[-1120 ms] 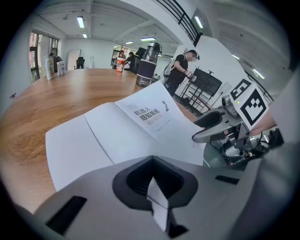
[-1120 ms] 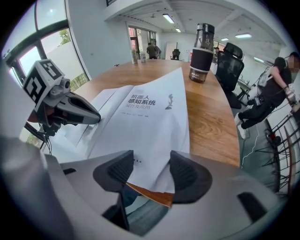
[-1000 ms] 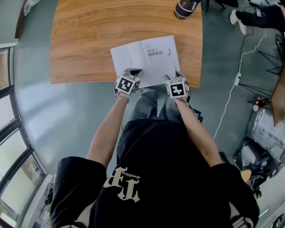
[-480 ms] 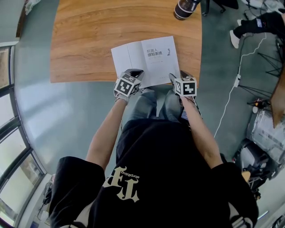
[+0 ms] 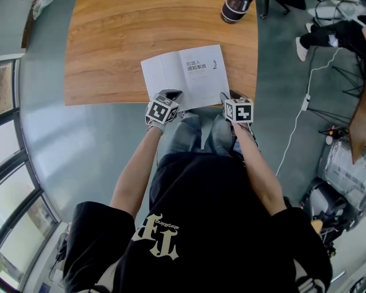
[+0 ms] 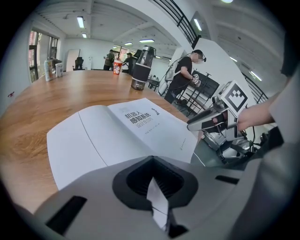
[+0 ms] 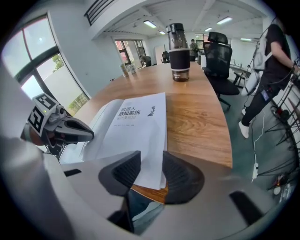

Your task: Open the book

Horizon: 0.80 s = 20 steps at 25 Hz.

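Observation:
A white book (image 5: pixel 186 74) lies open on the wooden table (image 5: pixel 114 46), reaching its near edge, with printed title text on the right-hand page (image 7: pixel 136 122). My left gripper (image 5: pixel 174 92) sits at the book's near edge and is shut on a thin white leaf (image 6: pixel 157 197) of the book (image 6: pixel 126 131). My right gripper (image 5: pixel 227 96) is at the near right corner. Its jaws (image 7: pixel 151 157) have just been closing and now straddle that corner with space still showing, so it is open. Each gripper shows in the other's view: the right gripper (image 6: pixel 211 123), the left gripper (image 7: pixel 70 129).
A dark tumbler (image 5: pixel 234 8) stands at the table's far right edge. An office chair (image 7: pixel 218 61) and a person in black (image 7: pixel 274 56) are to the right of the table. A cable (image 5: pixel 297 120) runs over the floor on the right. My own legs are under the table edge.
The right gripper has shifted a little to the right, out to the book's near right corner, and its jaws have narrowed. The left gripper and the book have stayed put.

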Each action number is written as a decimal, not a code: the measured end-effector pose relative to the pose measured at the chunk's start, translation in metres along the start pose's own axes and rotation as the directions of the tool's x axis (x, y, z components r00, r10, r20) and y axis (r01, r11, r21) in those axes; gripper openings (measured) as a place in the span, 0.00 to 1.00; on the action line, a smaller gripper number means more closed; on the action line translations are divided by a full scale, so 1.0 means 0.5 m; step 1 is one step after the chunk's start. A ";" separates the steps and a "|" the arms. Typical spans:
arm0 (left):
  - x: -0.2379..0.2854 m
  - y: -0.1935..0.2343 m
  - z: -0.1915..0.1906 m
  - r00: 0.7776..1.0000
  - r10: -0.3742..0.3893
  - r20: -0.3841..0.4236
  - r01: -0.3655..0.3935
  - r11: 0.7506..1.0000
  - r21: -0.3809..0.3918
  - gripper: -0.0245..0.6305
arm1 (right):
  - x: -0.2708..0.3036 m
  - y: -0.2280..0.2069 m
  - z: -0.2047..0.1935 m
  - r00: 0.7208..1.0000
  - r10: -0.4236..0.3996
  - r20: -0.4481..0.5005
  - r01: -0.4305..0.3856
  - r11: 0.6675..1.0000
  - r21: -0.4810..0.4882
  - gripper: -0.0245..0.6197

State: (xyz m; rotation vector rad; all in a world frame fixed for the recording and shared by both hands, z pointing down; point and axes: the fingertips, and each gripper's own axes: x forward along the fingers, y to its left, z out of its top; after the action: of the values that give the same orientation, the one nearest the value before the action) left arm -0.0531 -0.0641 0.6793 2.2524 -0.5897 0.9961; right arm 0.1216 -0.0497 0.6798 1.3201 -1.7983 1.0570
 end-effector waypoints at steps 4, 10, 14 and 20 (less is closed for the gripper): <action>-0.003 -0.001 0.002 1.000 0.007 0.002 -0.007 1.000 -0.003 0.04 | -0.016 -0.019 0.010 1.000 -0.007 0.024 0.005 0.998 0.064 0.06; 0.004 -0.016 0.007 1.000 -0.002 0.001 0.002 1.000 0.005 0.04 | -0.002 -0.034 -0.003 1.000 -0.001 -0.011 0.002 0.998 0.061 0.05; -0.013 -0.036 0.038 0.999 -0.008 0.043 0.008 1.000 0.016 0.04 | -0.038 -0.001 0.020 0.999 0.040 0.030 -0.041 0.998 0.038 0.03; -0.048 -0.102 0.144 0.978 -0.099 0.182 0.102 0.995 -0.005 0.04 | -0.100 0.085 0.053 0.991 0.080 0.103 -0.072 0.995 -0.071 0.03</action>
State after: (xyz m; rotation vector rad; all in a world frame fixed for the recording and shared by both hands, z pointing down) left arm -0.0010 -0.0722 0.6045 2.3506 -0.5513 0.7399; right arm 0.0933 -0.0447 0.6151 1.2981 -1.9595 0.9740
